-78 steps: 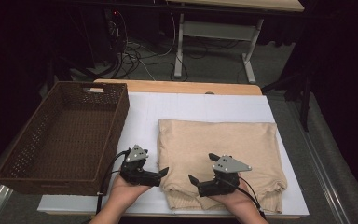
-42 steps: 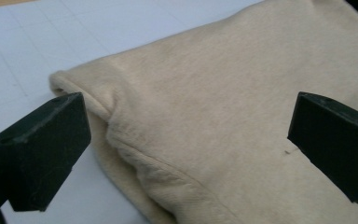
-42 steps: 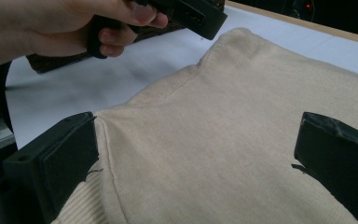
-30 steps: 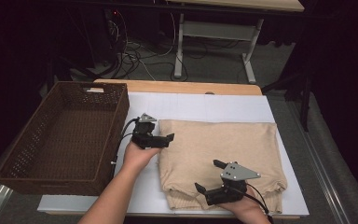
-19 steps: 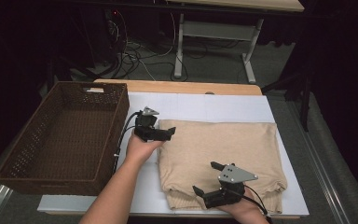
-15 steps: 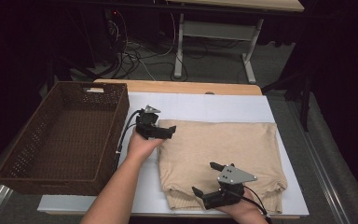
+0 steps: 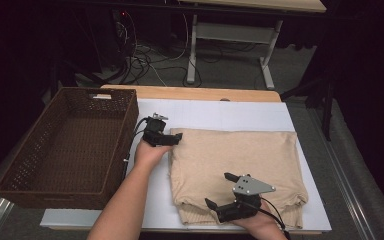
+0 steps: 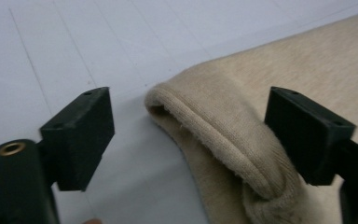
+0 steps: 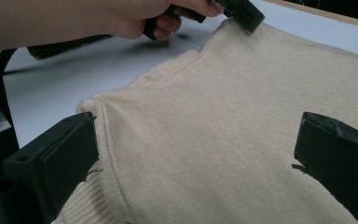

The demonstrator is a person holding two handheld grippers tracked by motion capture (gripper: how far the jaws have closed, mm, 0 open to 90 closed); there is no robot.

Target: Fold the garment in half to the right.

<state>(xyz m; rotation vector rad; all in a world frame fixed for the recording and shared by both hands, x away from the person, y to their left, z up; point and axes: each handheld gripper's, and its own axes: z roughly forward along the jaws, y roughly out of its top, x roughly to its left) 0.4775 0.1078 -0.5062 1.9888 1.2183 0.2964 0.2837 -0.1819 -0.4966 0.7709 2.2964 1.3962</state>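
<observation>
Sweater: my folded beige sweater [image 7: 235,162] lies on the white board [image 7: 220,114], centre-right of the high view.
Left gripper: I have my left gripper [image 7: 172,138] at the sweater's upper-left corner; its jaws have just been closing, apart around the rolled edge [image 8: 214,135], pads not pressing.
Right gripper: my right gripper [image 7: 219,192] sits low in the frame over the sweater's near edge, jaws wide apart, holding nothing.
Basket: brown wicker basket [image 7: 17,172] at left, beside the board.
</observation>
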